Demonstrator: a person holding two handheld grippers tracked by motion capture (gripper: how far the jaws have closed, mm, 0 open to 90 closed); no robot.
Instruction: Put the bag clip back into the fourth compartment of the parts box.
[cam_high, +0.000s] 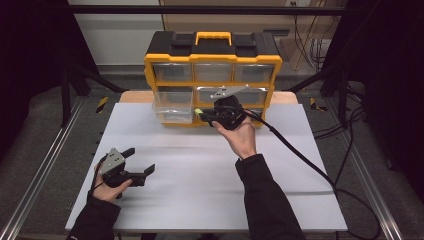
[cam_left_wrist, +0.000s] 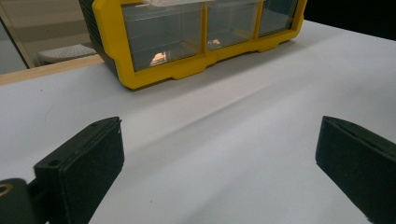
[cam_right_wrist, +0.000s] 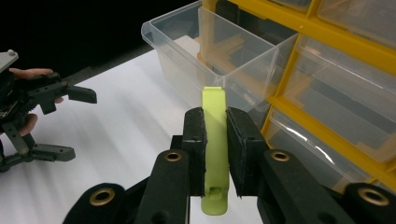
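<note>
- My right gripper (cam_right_wrist: 215, 149) has its jaws clamped on a yellow-green clip (cam_right_wrist: 215, 154), held above the far middle of the white surface (cam_high: 200, 170).
- The clip sits just near of the pulled-out clear drawer (cam_right_wrist: 205, 56) of the yellow organiser (cam_high: 212, 75).
- My left gripper (cam_high: 137, 162) rests near left, jaws wide, nothing between them.

black sleeves, black grippers with brass-ringed screw holes, grey three-cornered plates, trailing black cable.
</note>
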